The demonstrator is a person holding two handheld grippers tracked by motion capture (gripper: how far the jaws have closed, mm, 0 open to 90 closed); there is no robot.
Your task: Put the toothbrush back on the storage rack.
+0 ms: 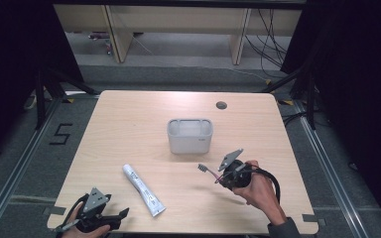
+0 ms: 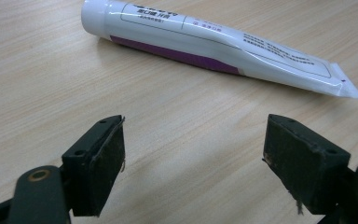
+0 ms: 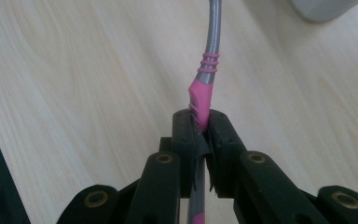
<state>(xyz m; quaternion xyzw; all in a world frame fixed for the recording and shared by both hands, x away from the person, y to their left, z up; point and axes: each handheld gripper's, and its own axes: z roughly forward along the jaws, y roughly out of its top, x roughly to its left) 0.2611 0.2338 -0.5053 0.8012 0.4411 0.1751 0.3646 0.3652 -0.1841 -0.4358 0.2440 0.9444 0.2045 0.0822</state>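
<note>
Right claw [image 3: 200,128] gripping one toothbrush [image 3: 204,88], one tube [image 1: 144,190], one holder [image 1: 190,135]

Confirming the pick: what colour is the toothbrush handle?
Grey with pink grip, clearest in the right gripper view: toothbrush.

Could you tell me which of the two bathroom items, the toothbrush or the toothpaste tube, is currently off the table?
The toothbrush: the right gripper is clamped on its pink handle, holding it above the table. The toothpaste tube lies flat on the wood, untouched before the open left gripper.
</note>
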